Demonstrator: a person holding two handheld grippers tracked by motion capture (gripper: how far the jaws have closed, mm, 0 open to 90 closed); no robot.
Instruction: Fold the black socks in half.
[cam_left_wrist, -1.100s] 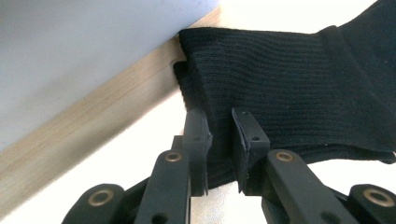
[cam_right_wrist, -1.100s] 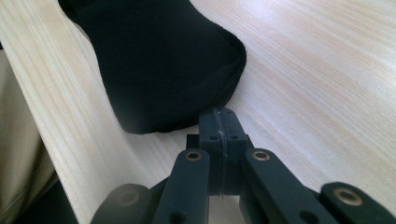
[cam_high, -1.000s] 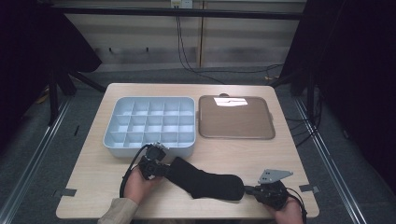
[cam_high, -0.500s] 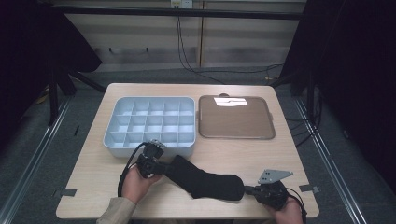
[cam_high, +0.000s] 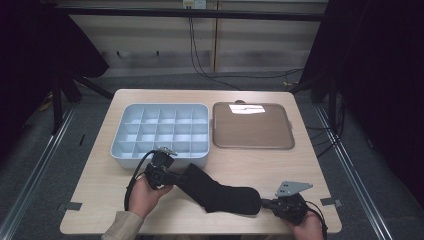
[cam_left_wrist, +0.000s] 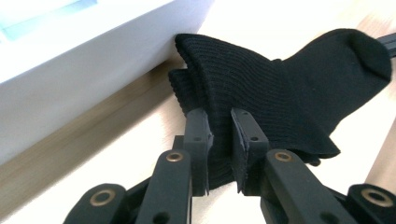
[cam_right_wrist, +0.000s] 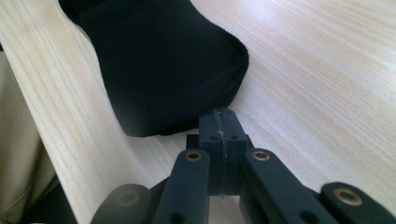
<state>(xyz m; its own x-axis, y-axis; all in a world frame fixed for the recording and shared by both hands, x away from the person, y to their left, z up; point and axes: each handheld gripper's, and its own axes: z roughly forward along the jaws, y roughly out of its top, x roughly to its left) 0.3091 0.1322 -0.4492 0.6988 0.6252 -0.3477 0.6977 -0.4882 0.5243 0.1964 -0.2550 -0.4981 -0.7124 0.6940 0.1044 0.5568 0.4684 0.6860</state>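
A black sock (cam_high: 215, 190) lies stretched across the near part of the table (cam_high: 310, 165), running from about 9 o'clock by the left gripper (cam_high: 172, 176) toward 4 o'clock by the right gripper (cam_high: 267, 203), its cuff end just in front of the white divided bin (cam_high: 160, 132). In the left gripper view the jaws pinch a fold of the ribbed cuff (cam_left_wrist: 219, 93), cloth clamped between the pads. In the right gripper view the jaws are pressed flat together with nothing between them, their tips touching or just short of the toe (cam_right_wrist: 196, 84). The step in hand looks like getting both ends held so the sock can be folded or lifted. Next, the right gripper needs to part its jaws, slide onto the toe edge at its 12 o'clock, and close on the cloth. The brown tray (cam_high: 252, 126) sits at 1 o'clock, untouched.
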